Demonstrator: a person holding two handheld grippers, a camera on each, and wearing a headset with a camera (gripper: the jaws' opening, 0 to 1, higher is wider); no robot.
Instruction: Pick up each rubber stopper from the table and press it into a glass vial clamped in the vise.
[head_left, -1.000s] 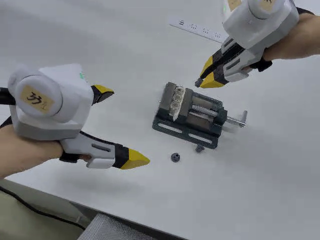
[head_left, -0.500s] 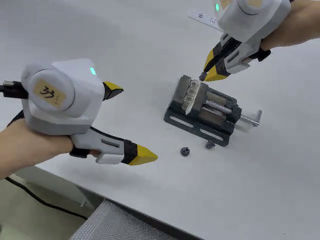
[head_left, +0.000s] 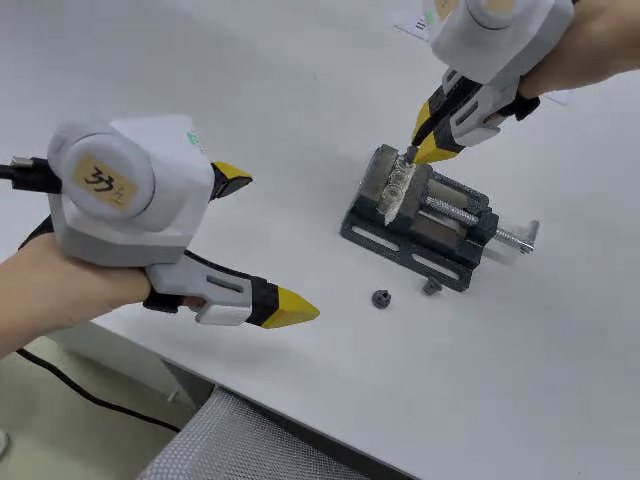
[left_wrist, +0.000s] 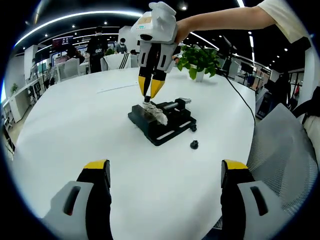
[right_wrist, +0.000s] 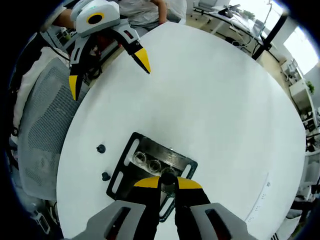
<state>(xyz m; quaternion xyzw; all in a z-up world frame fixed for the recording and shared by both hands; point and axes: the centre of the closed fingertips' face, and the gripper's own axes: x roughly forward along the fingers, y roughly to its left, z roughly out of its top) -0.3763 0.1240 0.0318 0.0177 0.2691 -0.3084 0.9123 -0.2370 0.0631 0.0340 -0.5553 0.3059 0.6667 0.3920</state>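
A dark vise (head_left: 455, 256) (left_wrist: 170, 131) (right_wrist: 124, 166) clamps a row of glass vials (head_left: 398, 190) (right_wrist: 147, 160). My right gripper (head_left: 415, 157) (left_wrist: 149, 96) (right_wrist: 168, 182) is shut on a dark rubber stopper (right_wrist: 168, 178), with its tips down on the end vial of the row. Two more grey stoppers (head_left: 380, 298) (head_left: 431, 287) lie on the table just in front of the vise; the gripper views show these stoppers too (left_wrist: 194, 145) (right_wrist: 100, 148) (right_wrist: 105, 176). My left gripper (head_left: 268, 243) (left_wrist: 165, 167) (right_wrist: 110, 77) hovers open and holds nothing, well left of the vise.
The white round table (head_left: 300, 90) has bare room around the vise. A white ruler-like strip (head_left: 412, 26) lies at the far edge behind my right gripper. A mesh chair back (head_left: 230, 440) sits below the near table edge. A potted plant (left_wrist: 197, 60) stands across the table.
My right gripper has come down and in with the stopper, from beside the vise onto the clamped vials. The left gripper has stayed open and hardly moved.
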